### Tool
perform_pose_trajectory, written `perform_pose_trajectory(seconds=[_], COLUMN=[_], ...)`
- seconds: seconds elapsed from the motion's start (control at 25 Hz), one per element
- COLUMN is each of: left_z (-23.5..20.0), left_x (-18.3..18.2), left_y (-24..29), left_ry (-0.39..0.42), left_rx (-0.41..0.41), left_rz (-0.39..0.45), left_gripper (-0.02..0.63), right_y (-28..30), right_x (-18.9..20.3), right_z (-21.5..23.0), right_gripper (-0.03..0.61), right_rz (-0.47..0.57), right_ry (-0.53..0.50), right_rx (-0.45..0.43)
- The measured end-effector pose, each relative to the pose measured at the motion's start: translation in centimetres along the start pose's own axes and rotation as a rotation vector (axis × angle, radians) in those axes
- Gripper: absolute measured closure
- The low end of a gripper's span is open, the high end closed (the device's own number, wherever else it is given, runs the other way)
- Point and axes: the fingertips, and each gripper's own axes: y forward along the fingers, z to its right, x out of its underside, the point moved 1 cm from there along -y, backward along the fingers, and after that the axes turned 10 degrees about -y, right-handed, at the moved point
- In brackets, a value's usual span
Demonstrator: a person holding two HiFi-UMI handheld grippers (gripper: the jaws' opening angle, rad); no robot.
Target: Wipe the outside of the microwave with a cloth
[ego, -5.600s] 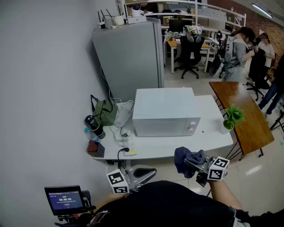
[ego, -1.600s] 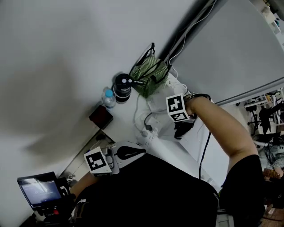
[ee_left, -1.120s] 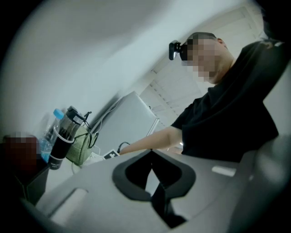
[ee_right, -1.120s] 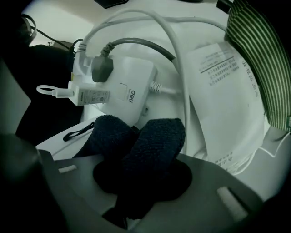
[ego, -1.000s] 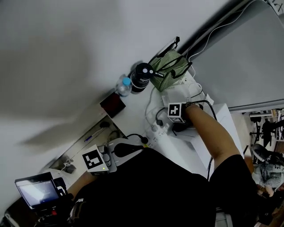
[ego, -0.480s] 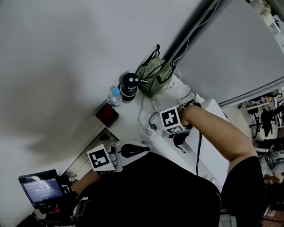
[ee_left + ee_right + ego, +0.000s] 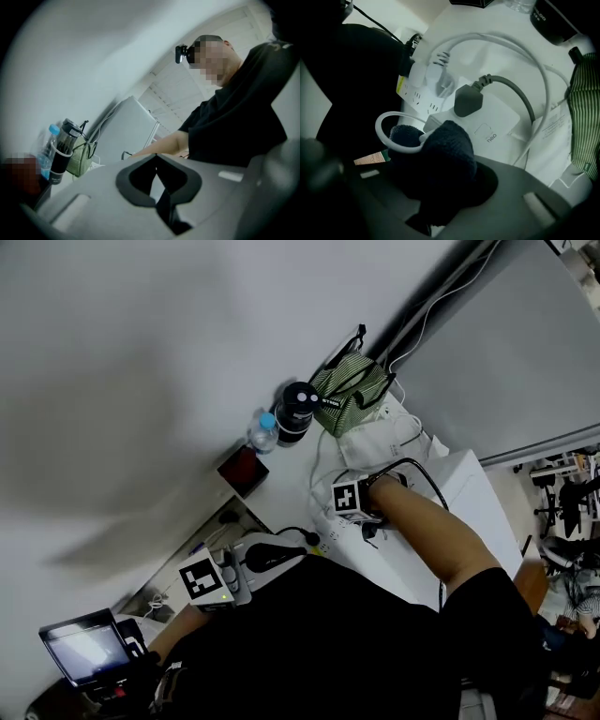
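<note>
One fuzzy dark cloth, clamped in right gripper

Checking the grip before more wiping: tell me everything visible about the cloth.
The cloth is dark navy, fuzzy like terry, bunched into a rounded wad. The right gripper has its jaws shut on it, the wad bulging out ahead of them. A thin white cable loop lies across its left part. Beyond it sits a white power strip; contact cannot be told.
</note>
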Motion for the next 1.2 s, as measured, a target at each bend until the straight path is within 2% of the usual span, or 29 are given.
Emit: perform_pose_trajectory(seconds=[0.12,0.2,0.28,0.36,0.52,0.6,0.68,0.76,0.88,0.96,1.08,1.2], left_z=[-1.0,-1.3,-0.5,1.1,3.3,2.4,-0.5,-2.6,-1.8,-0.1,1.0,1.2], left_x=[-0.3,-0.8,-1.2,-0.8,1.5,1.1,-1.6,-3.9,-3.9,-3.3,-2.5,-2.1], left_y=[0.7,1.5,2.6,4.3,8.7,7.0,1.8,-1.6,2.1,6.3,9.5,11.0], left_ry=[0.015,0.034,0.051,0.059,0.056,0.062,0.084,0.096,0.069,0.055,0.057,0.068], left_rx=[0.071,0.131,0.178,0.213,0.269,0.262,0.189,0.137,0.162,0.186,0.188,0.16], left_rz=[-0.07,-0.117,-0.161,-0.205,-0.264,-0.25,-0.16,-0.082,-0.074,-0.09,-0.166,-0.228], left_gripper=[0.611,0.611,0.611,0.611,0.611,0.611,0.611,0.611,0.611,0.611,0.611,0.611], right_y=[-1.8,-5.5,-10.4,-14.3,-18.6,-21.4,-27.0,-31.1,-28.6,-24.7,-18.0,-11.7], right_x=[0.8,1.9,3.6,6.7,13.9,14.2,12.4,13.5,23.7,30.6,36.0,36.8], right_z=[-0.4,-1.3,-3.1,-6.1,-12.4,-13.2,-10.3,-7.5,-8.3,-9.3,-8.5,-5.7], right_gripper=[0.466,0.466,0.465,0.465,0.463,0.463,0.463,0.463,0.463,0.463,0.463,0.463], right_rz=[0.022,0.114,0.271,0.448,0.796,0.919,0.999,1.073,1.275,1.452,1.728,1.91], right_ry=[0.031,0.067,0.13,0.244,0.444,0.488,0.463,0.494,0.767,0.956,1.189,1.338], right_rx=[0.015,0.088,0.205,0.311,0.55,0.661,0.779,0.907,1.057,1.097,1.058,0.959])
